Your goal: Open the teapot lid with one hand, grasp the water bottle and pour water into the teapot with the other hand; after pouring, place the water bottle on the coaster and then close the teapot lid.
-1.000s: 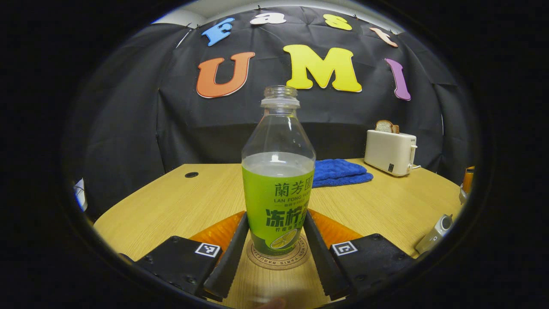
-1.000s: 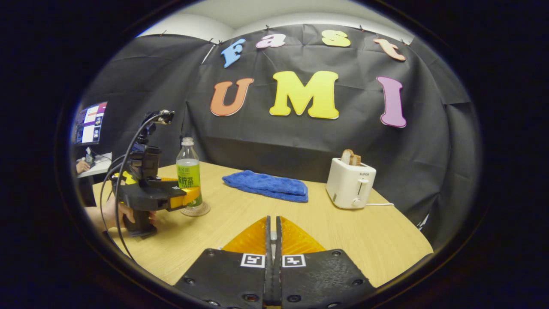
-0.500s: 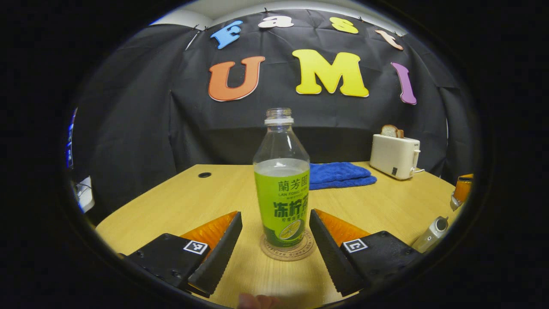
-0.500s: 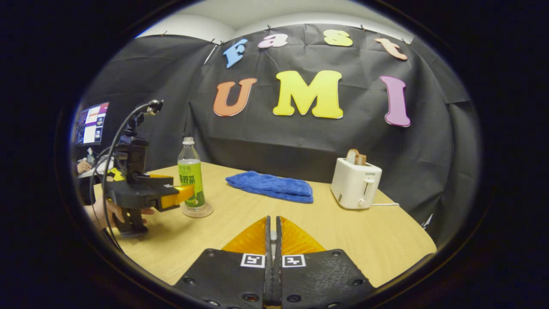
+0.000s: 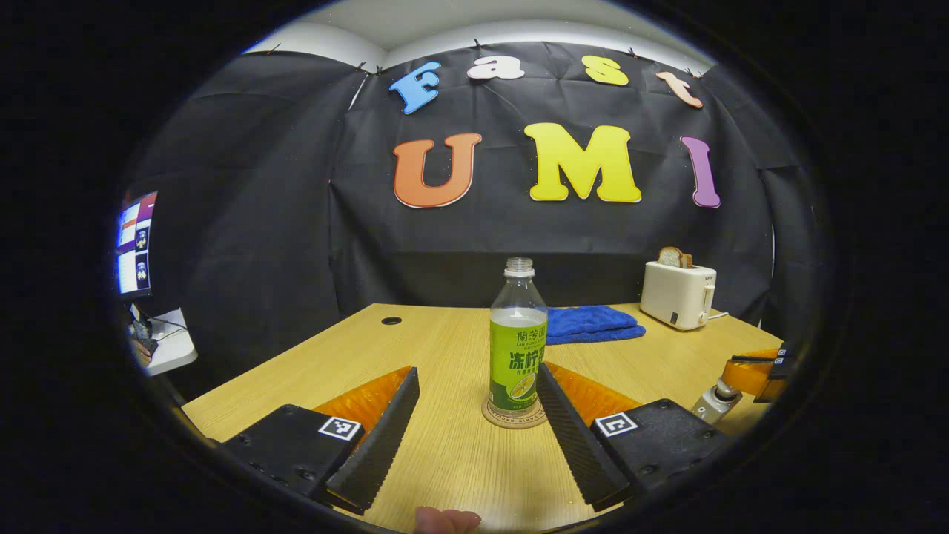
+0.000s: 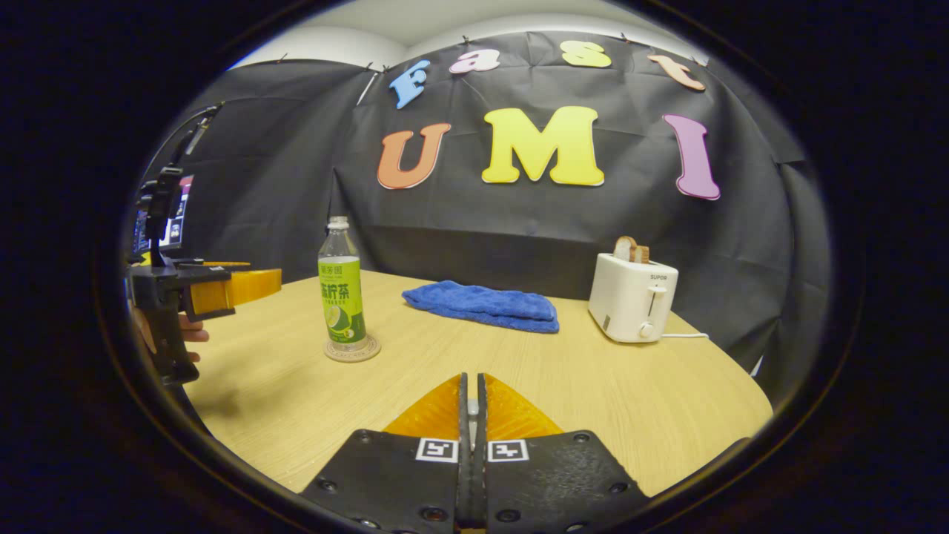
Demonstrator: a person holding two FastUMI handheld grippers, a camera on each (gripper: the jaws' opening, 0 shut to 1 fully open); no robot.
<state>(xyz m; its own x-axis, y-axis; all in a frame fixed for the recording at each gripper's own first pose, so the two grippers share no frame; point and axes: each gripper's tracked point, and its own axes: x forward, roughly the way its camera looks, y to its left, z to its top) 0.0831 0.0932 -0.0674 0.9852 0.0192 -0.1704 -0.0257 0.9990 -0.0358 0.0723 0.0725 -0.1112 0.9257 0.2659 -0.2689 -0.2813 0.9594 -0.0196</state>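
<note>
The water bottle (image 5: 517,348) with a green label and no cap stands upright on the round coaster (image 5: 514,417). My left gripper (image 5: 476,374) is open and pulled back from it, its fingers apart from the bottle on both sides. From the right gripper view the bottle (image 6: 341,297) and coaster (image 6: 352,350) sit at the left, with the left gripper (image 6: 252,285) held by a hand (image 6: 189,337) farther left. My right gripper (image 6: 468,386) is shut; a small grey piece, seemingly the teapot lid's knob (image 6: 468,406), is pinched between its fingers. A grey metal part (image 5: 712,400) lies under the right gripper (image 5: 752,371).
A blue towel (image 5: 589,322) lies behind the bottle and a white toaster (image 5: 678,295) with bread stands at the back right of the wooden table (image 5: 445,460). A monitor (image 5: 133,241) glows beyond the table's left edge.
The left gripper opened, let go of the bottle and drew back and up from it; the bottle stays standing on the coaster. The right gripper stayed shut and nearly still.
</note>
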